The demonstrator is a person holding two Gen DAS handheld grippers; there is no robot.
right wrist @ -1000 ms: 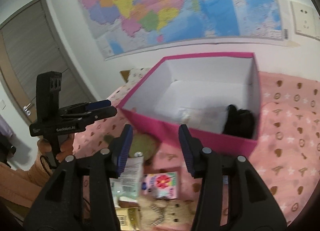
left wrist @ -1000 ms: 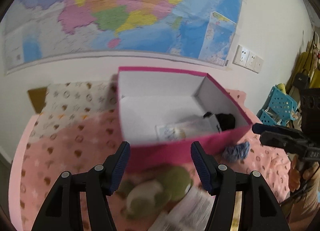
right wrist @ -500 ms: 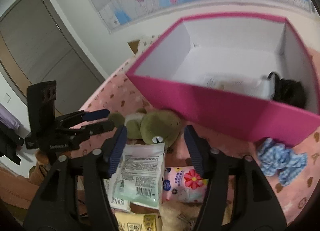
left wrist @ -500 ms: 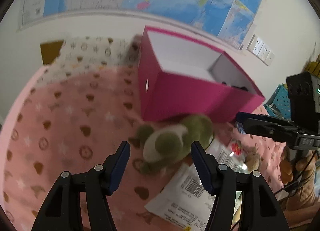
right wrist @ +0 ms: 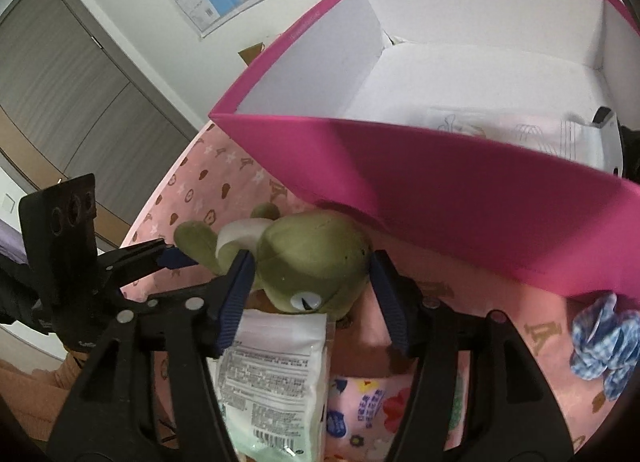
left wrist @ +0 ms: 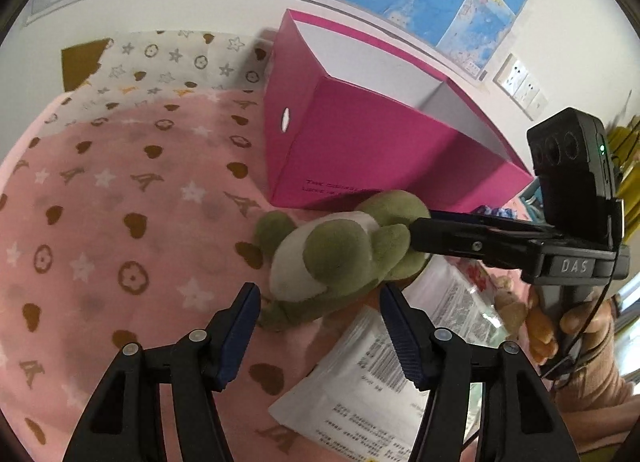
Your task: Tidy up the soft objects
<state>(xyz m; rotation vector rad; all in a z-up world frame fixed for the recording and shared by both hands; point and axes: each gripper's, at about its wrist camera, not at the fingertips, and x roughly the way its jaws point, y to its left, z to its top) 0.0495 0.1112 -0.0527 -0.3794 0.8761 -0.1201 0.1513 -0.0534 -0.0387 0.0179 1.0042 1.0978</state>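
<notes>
A green and white plush frog [left wrist: 340, 258] lies on the pink patterned bedspread [left wrist: 120, 202] in front of the open pink box [left wrist: 360, 150]. My left gripper [left wrist: 318, 302] is open, its fingers either side of the frog's lower body. My right gripper [right wrist: 310, 270] is open with the frog's head [right wrist: 312, 258] between its fingers; it also shows in the left wrist view [left wrist: 460, 238] touching the frog. Inside the box [right wrist: 440, 182] lie a clear packet [right wrist: 520, 134] and a black item [right wrist: 628, 150].
White plastic packets [right wrist: 272, 374] [left wrist: 400, 374] lie beside the frog. A blue checked scrunchie [right wrist: 604, 346], a flowered pink pouch [right wrist: 368, 410] and a small brown plush [left wrist: 508, 306] lie nearby. A wall with a map stands behind the box; a door [right wrist: 60, 82] is at left.
Both grippers have come down and closer to the frog; it now sits between the fingers of each. The box has slid up and back in both views.
</notes>
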